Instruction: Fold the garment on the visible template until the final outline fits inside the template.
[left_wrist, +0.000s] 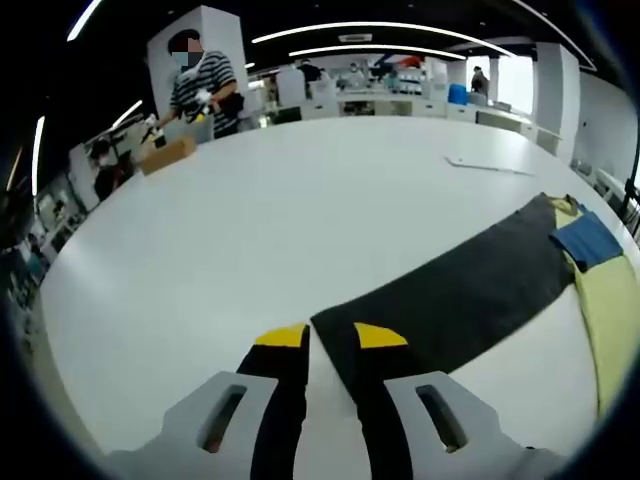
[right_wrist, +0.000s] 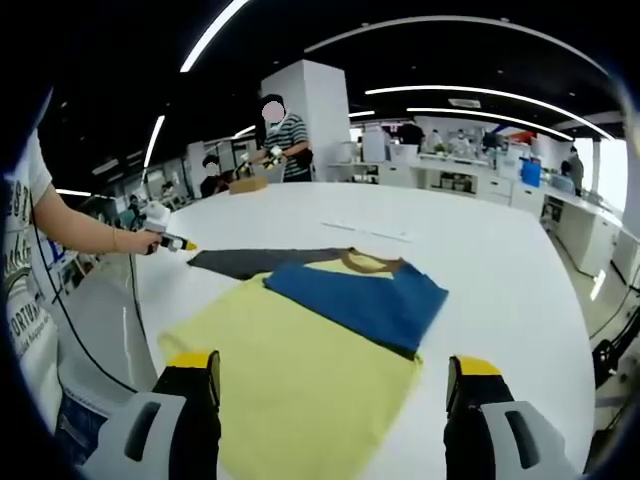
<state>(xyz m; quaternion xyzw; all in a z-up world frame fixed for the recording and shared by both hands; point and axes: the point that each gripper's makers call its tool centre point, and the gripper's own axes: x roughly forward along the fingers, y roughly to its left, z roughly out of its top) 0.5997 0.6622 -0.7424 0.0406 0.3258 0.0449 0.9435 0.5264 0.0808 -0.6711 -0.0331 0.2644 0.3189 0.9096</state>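
Presently on record: one broad white surface (left_wrist: 260, 230), round-edged, in an open-plan room with ceiling strip lights.

Surroundings. A person in a striped shirt (left_wrist: 203, 88) stands at the far edge beside a cardboard box (left_wrist: 167, 154). A thin flat white strip (left_wrist: 488, 165) lies on the far part of the surface, well apart from the cloth. Benches and further people stand in the background. In the right gripper view a person's arm (right_wrist: 85, 232) reaches in from the left, a white tee sleeve at the edge; nothing lies across the cloth.

Task item. Garment (right_wrist: 300, 370), yellow, spread flat near the right gripper, with a blue panel (right_wrist: 365, 300) folded over its far half and a tan collar (right_wrist: 365, 264) at the far edge. Beneath it lies the template (left_wrist: 455, 295), a dark grey sheet. In the left gripper view the template runs as a long band from just ahead of the jaws towards the upper right, where the garment rests on its far end; in the right gripper view its free end sticks out past the garment towards the upper left.

Grippers. Left gripper (left_wrist: 330, 335): yellow-tipped jaws nearly together with a narrow gap, at the near corner of the template; whether they pinch it cannot be told. Right gripper (right_wrist: 335, 365): jaws spread wide, released, straddling the near part of the garment, holding nothing.
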